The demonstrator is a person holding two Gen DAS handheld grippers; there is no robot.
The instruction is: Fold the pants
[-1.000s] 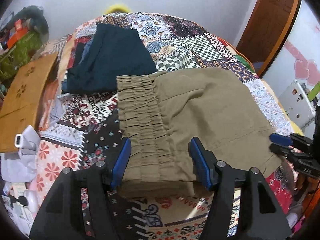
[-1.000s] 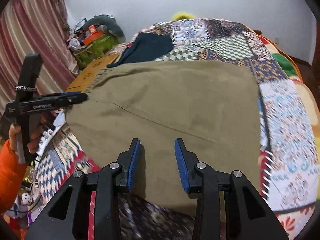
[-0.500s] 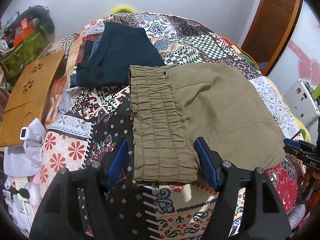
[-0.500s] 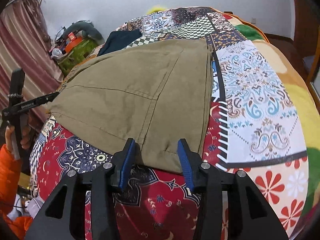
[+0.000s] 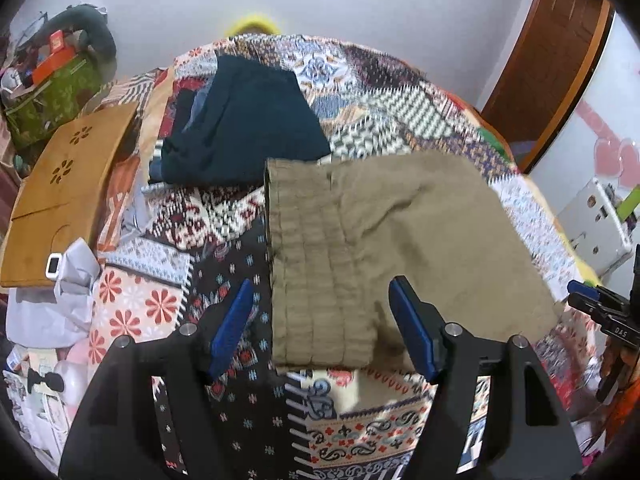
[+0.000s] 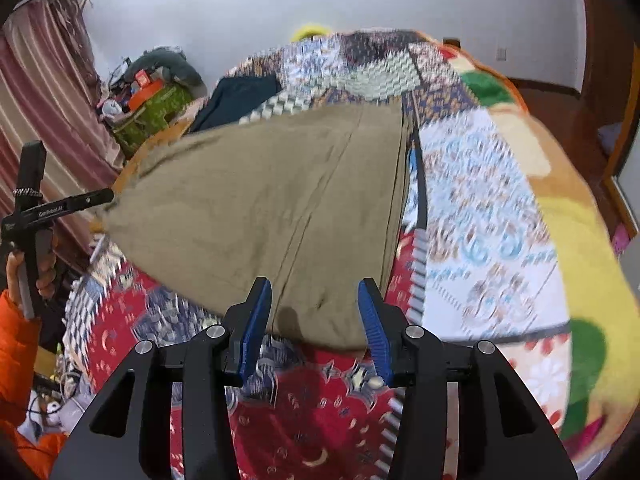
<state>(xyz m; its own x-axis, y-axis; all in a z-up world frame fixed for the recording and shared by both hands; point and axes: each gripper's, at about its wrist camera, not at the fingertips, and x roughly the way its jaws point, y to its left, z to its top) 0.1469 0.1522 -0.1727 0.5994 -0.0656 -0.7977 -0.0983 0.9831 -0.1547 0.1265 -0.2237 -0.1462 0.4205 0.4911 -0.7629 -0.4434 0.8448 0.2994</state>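
Observation:
The olive-brown pants (image 5: 400, 240) lie folded flat on the patchwork bedspread (image 5: 248, 216), elastic waistband toward the left. My left gripper (image 5: 324, 328) is open and empty, its blue pads either side of the waistband's near corner, just above the cloth. In the right wrist view the pants (image 6: 280, 192) spread ahead with a seam running toward me. My right gripper (image 6: 316, 320) is open and empty, straddling the near corner of the cloth. Each gripper shows in the other's view: the right one (image 5: 600, 308) at the far right, the left one (image 6: 60, 208) at the far left.
A folded dark navy garment (image 5: 240, 128) lies behind the pants. A wooden lap tray (image 5: 68, 184) and clutter sit left of the bed. A white box (image 5: 596, 220) and a wooden door (image 5: 548, 64) are at the right. The bed edge (image 6: 580, 240) drops off to the right.
Both grippers have pulled back from the pants toward the near edge and stayed open. The pants lie flat where they were set down.

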